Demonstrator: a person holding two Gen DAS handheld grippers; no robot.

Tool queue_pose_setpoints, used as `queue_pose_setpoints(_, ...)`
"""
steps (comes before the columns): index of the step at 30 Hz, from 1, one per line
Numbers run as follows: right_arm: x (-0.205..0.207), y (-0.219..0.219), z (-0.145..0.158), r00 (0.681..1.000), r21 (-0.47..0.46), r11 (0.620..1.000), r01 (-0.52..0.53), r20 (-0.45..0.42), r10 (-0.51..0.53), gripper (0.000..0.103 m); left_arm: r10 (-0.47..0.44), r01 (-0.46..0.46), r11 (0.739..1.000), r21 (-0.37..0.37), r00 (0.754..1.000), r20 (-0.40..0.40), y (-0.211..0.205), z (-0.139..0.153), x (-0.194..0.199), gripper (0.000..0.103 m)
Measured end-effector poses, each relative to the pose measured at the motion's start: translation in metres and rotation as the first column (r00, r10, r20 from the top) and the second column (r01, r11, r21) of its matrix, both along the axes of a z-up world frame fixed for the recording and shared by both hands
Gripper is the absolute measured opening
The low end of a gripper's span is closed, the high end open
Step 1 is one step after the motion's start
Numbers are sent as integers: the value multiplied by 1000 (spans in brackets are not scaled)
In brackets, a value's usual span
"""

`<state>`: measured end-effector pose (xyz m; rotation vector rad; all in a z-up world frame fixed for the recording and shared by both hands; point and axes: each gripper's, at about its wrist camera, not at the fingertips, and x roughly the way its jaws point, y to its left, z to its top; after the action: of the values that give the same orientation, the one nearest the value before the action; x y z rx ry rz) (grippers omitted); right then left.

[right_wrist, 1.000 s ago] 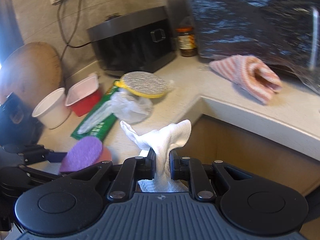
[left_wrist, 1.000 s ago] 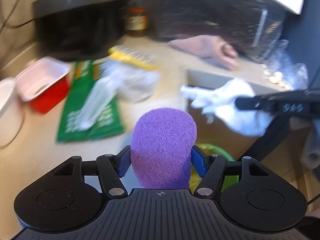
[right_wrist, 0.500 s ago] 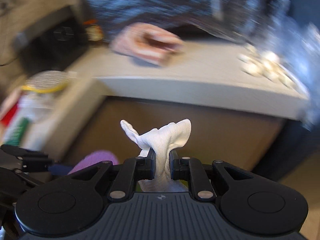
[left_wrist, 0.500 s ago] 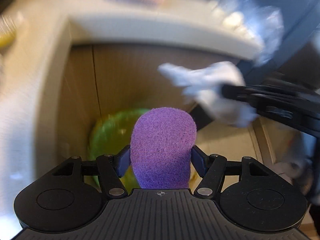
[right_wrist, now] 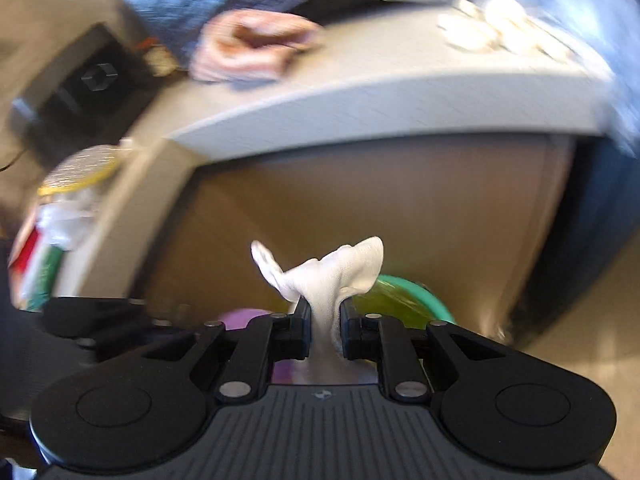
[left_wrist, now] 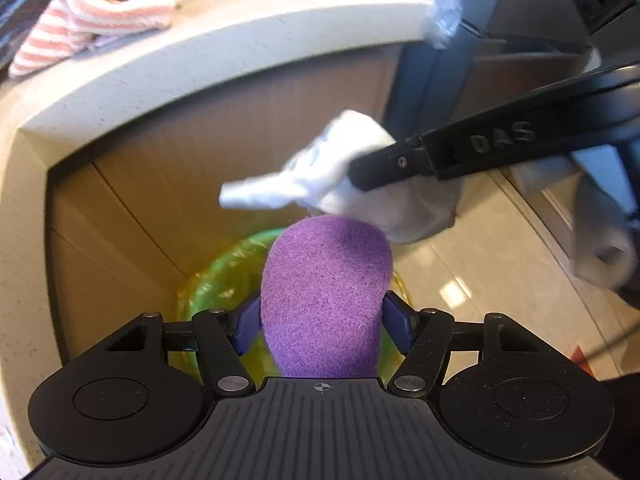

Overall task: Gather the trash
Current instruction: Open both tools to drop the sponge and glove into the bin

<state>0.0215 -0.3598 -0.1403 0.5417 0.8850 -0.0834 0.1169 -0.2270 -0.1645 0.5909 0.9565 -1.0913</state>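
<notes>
My left gripper (left_wrist: 322, 320) is shut on a purple scouring pad (left_wrist: 324, 296) and holds it above a bin lined with a green-yellow bag (left_wrist: 224, 276) on the floor below the counter. My right gripper (right_wrist: 324, 324) is shut on a crumpled white tissue (right_wrist: 332, 276). That tissue also shows in the left wrist view (left_wrist: 316, 176), just beyond the purple pad, with the right gripper's finger (left_wrist: 480, 148) across it. The bin shows in the right wrist view (right_wrist: 404, 300) behind the tissue. The purple pad peeks out at lower left there (right_wrist: 240, 316).
A beige counter edge (left_wrist: 200, 60) curves above the bin, with a pink striped cloth (left_wrist: 96, 4) on it. Wooden cabinet fronts (left_wrist: 200, 168) stand behind the bin. Leftover trash (right_wrist: 56, 220) and a foil-topped lid (right_wrist: 84, 164) lie on the counter at left. Tiled floor (left_wrist: 480, 280) is to the right.
Both grippers have swung from over the counter down toward the bin, still holding the pad and the tissue. The bin now sits under both.
</notes>
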Motion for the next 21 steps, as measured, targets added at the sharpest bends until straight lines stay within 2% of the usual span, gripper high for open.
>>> queue_pose_setpoints(3,8,13,1,998,-26,998,-63,-3,63,15,41,-41,998,-43,999,0,5,7,4,70)
queue_pose_setpoints(6,19,13,-13,998,7,999,-46,-50,47,15,62,-62,995,-81,998,-5,7,18,12,68)
queue_pose_setpoints(11,28,9,-34,993,45,999,-22,-118,28,17,82,-83,994,-77,996,-22,8,21,23,68)
queue_pose_setpoints(12,29,8,-35,992,52,999,-14,-126,21,23,86,-88,993,-73,996,-25,11,21,24,68)
queue_pose_setpoints(13,29,7,-36,991,59,998,-6,-131,14,35,91,-93,993,-70,995,-29,11,20,26,68)
queue_pose_setpoints(14,30,6,-36,991,68,998,1,-135,8,41,96,-99,993,-69,995,-33,12,19,27,68)
queue_pose_setpoints(15,28,5,-36,991,77,997,8,-134,3,52,105,-107,992,-72,994,-39,14,20,26,68)
queue_pose_setpoints(16,29,3,-35,991,84,996,14,-131,-3,55,116,-119,990,-77,992,-47,16,21,27,68)
queue_pose_setpoints(21,30,0,-23,993,66,997,45,-113,-38,58,187,-196,973,-121,979,-83,31,39,32,67)
